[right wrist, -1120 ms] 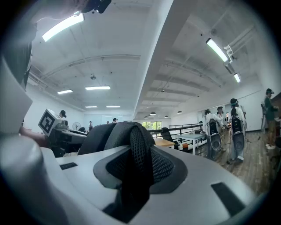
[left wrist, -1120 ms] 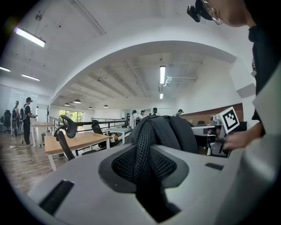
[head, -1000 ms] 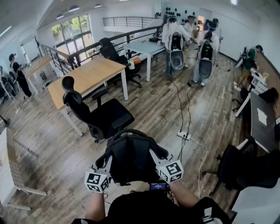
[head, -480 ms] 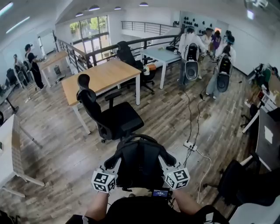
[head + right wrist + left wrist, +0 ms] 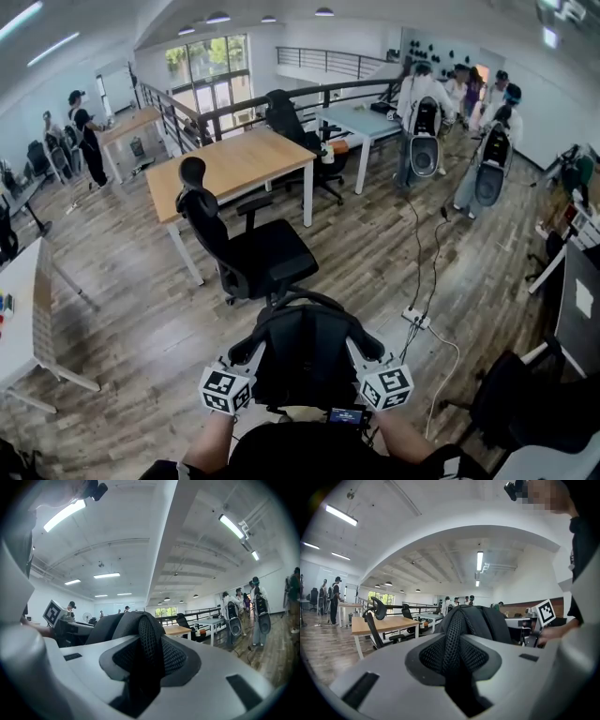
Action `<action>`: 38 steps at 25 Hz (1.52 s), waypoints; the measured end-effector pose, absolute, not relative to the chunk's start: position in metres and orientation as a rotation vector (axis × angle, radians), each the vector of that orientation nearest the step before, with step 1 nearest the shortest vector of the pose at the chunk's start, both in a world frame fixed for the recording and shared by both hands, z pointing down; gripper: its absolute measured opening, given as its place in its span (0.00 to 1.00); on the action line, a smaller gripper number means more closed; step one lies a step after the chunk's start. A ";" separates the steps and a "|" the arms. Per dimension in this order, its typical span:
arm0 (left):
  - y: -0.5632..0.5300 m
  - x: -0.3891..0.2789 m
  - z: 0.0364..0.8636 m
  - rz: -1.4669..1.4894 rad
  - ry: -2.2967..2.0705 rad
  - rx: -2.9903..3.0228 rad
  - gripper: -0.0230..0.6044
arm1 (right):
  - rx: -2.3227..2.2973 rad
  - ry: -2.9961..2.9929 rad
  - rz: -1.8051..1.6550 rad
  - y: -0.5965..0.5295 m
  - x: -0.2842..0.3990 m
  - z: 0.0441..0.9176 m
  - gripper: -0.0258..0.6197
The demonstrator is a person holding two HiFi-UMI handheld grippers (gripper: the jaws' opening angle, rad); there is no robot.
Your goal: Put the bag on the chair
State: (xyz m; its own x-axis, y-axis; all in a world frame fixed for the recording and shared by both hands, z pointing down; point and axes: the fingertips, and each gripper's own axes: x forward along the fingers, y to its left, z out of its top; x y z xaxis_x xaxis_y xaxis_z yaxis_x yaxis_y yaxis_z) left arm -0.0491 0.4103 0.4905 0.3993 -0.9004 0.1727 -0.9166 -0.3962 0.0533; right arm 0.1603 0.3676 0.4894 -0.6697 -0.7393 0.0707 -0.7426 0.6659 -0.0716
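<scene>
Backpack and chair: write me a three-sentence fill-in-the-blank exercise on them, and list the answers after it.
The left gripper is clamped on the black backpack's mesh ____.
The black office chair has ____ on its seat.
Beside that chair stands a table with a ____ top.
Missing words: strap; nothing; wooden.

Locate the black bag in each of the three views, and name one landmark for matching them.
Head view: the bag is at lower centre, close in front of the person.
Left gripper view: bag at centre, its mesh strap nearest the camera.
Right gripper view: bag just left of centre, strap in front.
Shared landmark: the wooden desk, left of the bag in the left gripper view, right of it in the right gripper view.
</scene>
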 end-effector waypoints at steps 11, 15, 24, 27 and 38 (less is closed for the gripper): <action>0.415 -0.050 0.486 0.134 -1.646 2.486 0.18 | 1.235 -2.869 0.165 0.370 0.159 0.482 0.24; 0.420 -0.045 0.488 0.124 -1.655 2.472 0.18 | 1.217 -2.879 0.166 0.372 0.166 0.484 0.24; 0.391 -0.043 0.488 0.120 -1.647 2.473 0.18 | 1.210 -2.881 0.197 0.341 0.168 0.487 0.24; 0.377 -0.037 0.491 0.118 -1.637 2.479 0.18 | 1.215 -2.879 0.205 0.327 0.174 0.490 0.24; 0.284 -0.050 0.489 0.102 -1.599 2.506 0.18 | 1.236 -2.874 0.188 0.238 0.162 0.484 0.24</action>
State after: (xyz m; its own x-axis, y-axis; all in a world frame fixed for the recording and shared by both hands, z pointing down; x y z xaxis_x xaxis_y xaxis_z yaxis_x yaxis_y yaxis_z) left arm -0.0501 0.2840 0.4885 0.4238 -0.8938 0.1469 -0.9052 -0.4123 0.1031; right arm 0.1622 0.2380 0.4840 -0.6889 -0.7228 0.0538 -0.7237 0.6818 -0.1070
